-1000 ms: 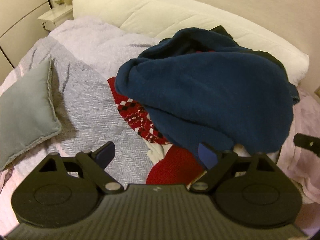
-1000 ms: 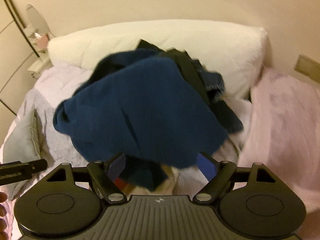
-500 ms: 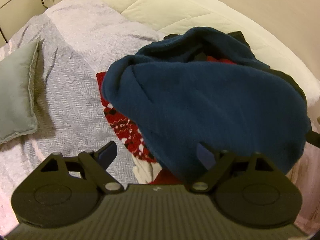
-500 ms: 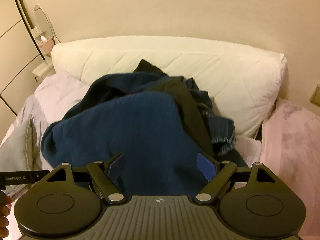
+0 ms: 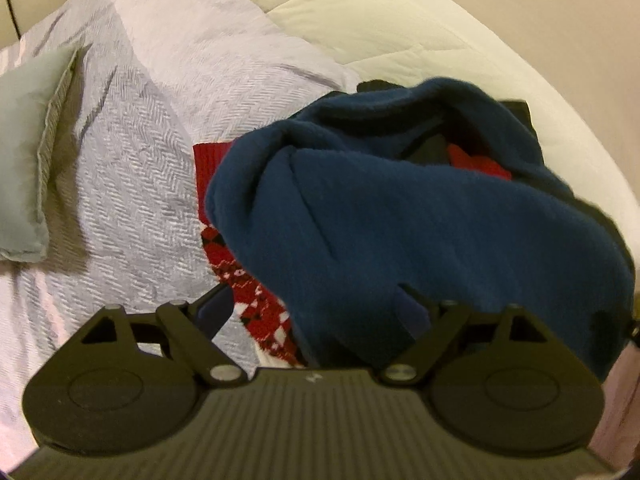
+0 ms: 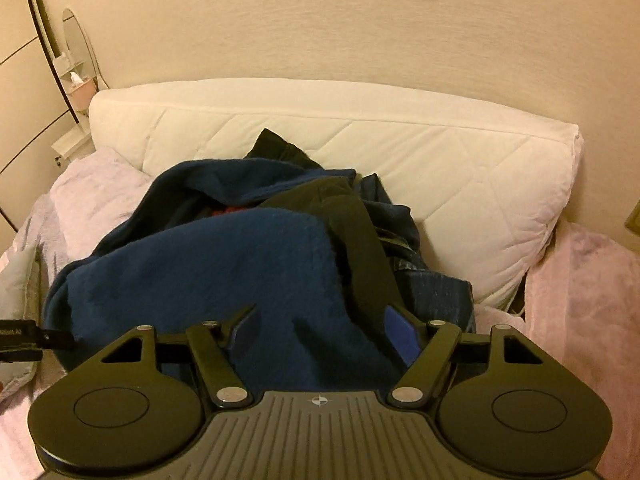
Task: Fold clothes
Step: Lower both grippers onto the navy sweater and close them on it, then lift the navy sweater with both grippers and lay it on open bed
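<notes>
A dark blue fleece (image 5: 420, 220) tops a heap of clothes on the bed. Under it lie a red patterned knit (image 5: 240, 272), a black garment (image 6: 360, 236) and a striped dark blue piece (image 6: 436, 292). My left gripper (image 5: 314, 314) hovers open over the fleece's near left edge, with that edge and the red knit between its fingers. My right gripper (image 6: 322, 332) is low on the fleece (image 6: 224, 272), its jaws closing with blue fabric bunched between them. The pads do not visibly pinch the fabric. The left gripper's tip (image 6: 24, 340) shows at the far left of the right wrist view.
A grey herringbone blanket (image 5: 132, 184) covers the bed on the left, with a grey-green cushion (image 5: 24, 160) on it. A white quilted pillow (image 6: 440, 168) stands against the wall behind the heap. A pink blanket (image 6: 584, 304) lies at the right, and a nightstand (image 6: 72, 144) at the back left.
Both grippers have come down and closer onto the blue fleece, which now fills more of each view. The right jaws have narrowed a little around the fabric.
</notes>
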Available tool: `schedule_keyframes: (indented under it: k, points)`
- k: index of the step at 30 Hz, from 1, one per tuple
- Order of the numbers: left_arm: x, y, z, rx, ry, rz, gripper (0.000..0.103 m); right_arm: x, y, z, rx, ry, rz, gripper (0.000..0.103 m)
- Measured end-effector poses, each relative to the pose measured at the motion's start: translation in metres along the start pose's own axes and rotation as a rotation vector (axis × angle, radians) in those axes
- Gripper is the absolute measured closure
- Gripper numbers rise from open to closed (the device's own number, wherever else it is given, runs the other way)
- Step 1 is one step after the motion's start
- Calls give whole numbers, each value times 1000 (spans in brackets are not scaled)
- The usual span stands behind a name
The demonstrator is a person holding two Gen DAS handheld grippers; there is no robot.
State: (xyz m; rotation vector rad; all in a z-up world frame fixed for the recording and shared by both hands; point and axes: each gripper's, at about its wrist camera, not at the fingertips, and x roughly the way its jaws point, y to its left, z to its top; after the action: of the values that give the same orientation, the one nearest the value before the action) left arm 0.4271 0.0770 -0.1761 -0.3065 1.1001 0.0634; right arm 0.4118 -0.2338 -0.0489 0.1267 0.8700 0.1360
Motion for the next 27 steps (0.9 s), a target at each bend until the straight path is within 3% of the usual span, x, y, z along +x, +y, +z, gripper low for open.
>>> schedule_keyframes:
  k: [5,8,9,10,11,13,14,18,21,27]
  points:
    - [20,17,11,-134,9,-75,19,15,6,2,-47,16,-9,31]
    - [38,29,14,-238,32,-131,28,21,8,0,-78,23,-17,35]
    - [42,33,13,-267,38,-160,41,23,9,-1,-90,26,-24,39]
    - [44,36,12,-298,42,-189,51,24,11,-1,-106,30,-34,50]
    - [45,39,11,-324,36,-194,56,25,12,-2,-122,29,-44,56]
    - [38,38,9,-304,17,-187,80,23,14,-3,-150,19,-56,66]
    - [35,37,8,-292,7,-183,81,20,15,-3,-163,9,-62,72]
    - [21,35,4,-246,-25,-180,82,9,21,-6,-196,-32,-77,72]
    - [22,38,-1,-279,-16,-192,80,0,33,-7,-276,-88,-90,72]
    - [31,43,-1,-331,-13,-197,74,34,26,-5,-237,16,-40,72]
